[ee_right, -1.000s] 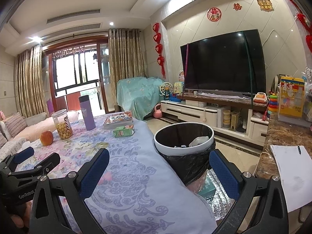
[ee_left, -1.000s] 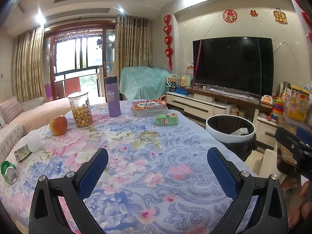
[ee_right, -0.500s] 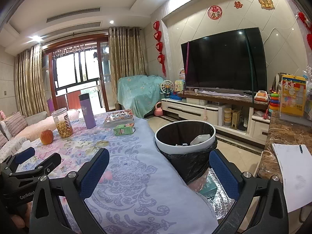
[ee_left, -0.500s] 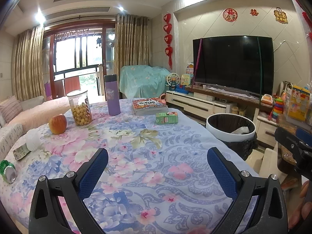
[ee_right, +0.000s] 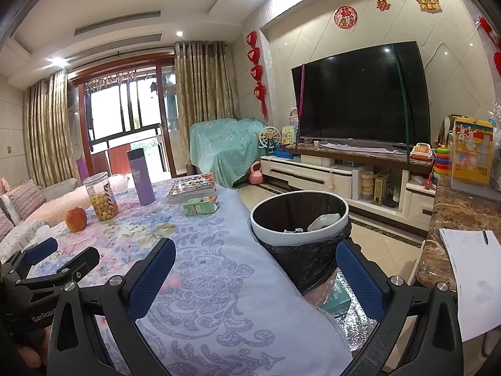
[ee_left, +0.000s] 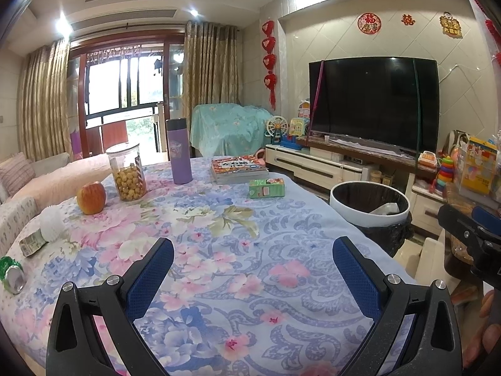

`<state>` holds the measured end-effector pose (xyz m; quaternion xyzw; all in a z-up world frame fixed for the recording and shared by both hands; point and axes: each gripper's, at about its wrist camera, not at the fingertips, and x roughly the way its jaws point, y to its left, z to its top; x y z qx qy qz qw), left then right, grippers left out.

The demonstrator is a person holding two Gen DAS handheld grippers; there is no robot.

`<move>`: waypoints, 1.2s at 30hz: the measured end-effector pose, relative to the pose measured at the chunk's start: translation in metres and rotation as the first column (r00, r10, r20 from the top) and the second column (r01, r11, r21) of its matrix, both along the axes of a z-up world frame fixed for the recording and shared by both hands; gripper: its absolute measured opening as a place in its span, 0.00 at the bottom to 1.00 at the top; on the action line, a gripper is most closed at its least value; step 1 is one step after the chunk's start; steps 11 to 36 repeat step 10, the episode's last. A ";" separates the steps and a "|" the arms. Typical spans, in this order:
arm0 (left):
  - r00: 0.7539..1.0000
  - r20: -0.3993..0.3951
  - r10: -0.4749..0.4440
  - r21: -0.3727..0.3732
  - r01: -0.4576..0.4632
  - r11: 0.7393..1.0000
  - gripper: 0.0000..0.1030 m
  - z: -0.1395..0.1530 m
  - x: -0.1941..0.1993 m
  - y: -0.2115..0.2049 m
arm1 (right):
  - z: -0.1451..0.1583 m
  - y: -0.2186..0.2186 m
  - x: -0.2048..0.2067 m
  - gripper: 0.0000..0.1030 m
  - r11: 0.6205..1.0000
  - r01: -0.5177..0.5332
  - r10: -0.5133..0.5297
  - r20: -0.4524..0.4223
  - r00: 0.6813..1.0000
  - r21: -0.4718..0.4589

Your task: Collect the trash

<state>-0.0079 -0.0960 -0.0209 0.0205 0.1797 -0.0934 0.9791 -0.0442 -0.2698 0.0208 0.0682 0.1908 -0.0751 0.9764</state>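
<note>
Left wrist view. Left tongs (ee_left: 253,261) spread wide, nothing between the pads, hovering over the near part of the table (ee_left: 219,250). Likely trash lies far to the left of them, at the table's left edge: a crushed green can (ee_left: 11,274), on its side with its open end toward the camera; a small flattened carton (ee_left: 32,243) just behind it; a white crumpled wad (ee_left: 51,223) touching that carton. A green box (ee_left: 266,187) lies flat ahead and slightly right, long axis running left-right, just in front of the stack of books (ee_left: 238,168). The bin (ee_left: 369,208) stands off the table's right edge.

Right wrist view. Right tongs (ee_right: 255,264) also spread wide and empty, straddling the table's right edge, with the bin (ee_right: 299,219) directly ahead, some paper already inside. The green box (ee_right: 200,205) sits ahead-left. The can is not in this view.

Judgement: left tongs are nearer the left-edge litter; right tongs are nearer the bin.
</note>
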 end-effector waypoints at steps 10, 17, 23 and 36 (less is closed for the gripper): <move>1.000 0.000 -0.003 -0.006 0.003 1.000 1.00 -0.002 0.000 0.001 | -0.003 -0.001 0.006 1.00 1.000 -0.010 0.011 -0.012 1.000 0.018; 1.000 0.000 -0.003 -0.006 0.003 1.000 1.00 -0.002 0.000 0.001 | -0.003 -0.001 0.006 1.00 1.000 -0.010 0.011 -0.012 1.000 0.018; 1.000 0.000 -0.003 -0.006 0.003 1.000 1.00 -0.002 0.000 0.001 | -0.003 -0.001 0.006 1.00 1.000 -0.010 0.011 -0.012 1.000 0.018; 1.000 0.000 -0.003 -0.006 0.003 1.000 1.00 -0.002 0.000 0.001 | -0.003 -0.001 0.006 1.00 1.000 -0.010 0.011 -0.012 1.000 0.018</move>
